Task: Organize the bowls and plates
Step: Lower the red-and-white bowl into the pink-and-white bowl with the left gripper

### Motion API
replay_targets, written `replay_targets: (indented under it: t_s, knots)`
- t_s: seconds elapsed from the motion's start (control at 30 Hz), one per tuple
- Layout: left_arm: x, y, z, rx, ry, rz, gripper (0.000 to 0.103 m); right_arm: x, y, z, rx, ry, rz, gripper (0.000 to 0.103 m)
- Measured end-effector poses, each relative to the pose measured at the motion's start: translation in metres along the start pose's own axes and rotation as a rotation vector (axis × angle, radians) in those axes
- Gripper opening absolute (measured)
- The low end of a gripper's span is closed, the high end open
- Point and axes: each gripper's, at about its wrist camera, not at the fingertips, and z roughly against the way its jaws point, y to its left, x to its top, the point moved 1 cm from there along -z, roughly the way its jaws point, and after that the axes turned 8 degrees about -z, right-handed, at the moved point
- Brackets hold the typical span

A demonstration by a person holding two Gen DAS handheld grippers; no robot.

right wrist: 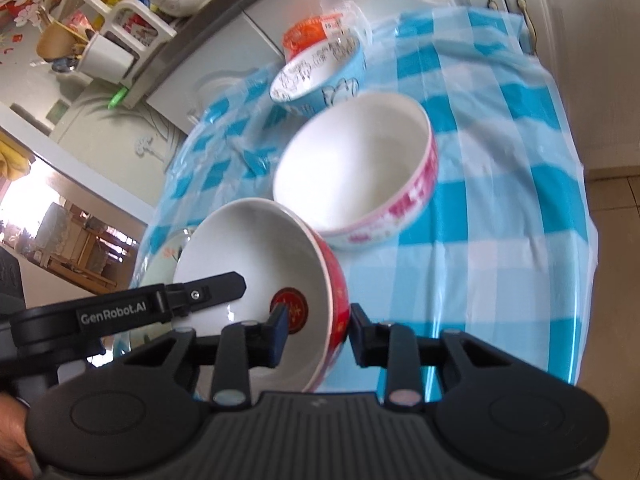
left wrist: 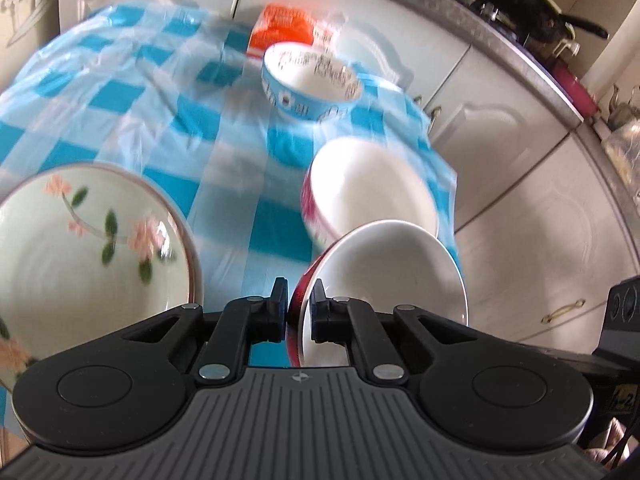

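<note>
Clearly, the red bowl (right wrist: 256, 280), lifted and tilted over the checked worktop (right wrist: 500, 240), could be knocked against the pink-patterned bowl (right wrist: 360, 176) just beside it, or dropped if its rim is released. Its rim is clamped by the left claw (left wrist: 298, 312), while the right claw (right wrist: 318, 334) is held apart, straddling the wall loosely.

White cabinets (left wrist: 500, 128), grey countertop (left wrist: 460, 8), tiled floor (right wrist: 616, 240), bright doorway (right wrist: 24, 200).
</note>
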Motion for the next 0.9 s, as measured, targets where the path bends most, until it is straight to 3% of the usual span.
replay_targets:
  t_s: [0.43, 0.9]
  knots:
    - [0.052, -0.019, -0.022, 0.033, -0.109, 0.013, 0.006, 0.061, 0.009, 0.005, -0.014, -0.17, 0.001, 0.031]
    - [0.062, -0.022, -0.059, 0.089, -0.086, -0.012, 0.006, 0.077, -0.005, -0.016, -0.072, -0.164, -0.039, 0.031]
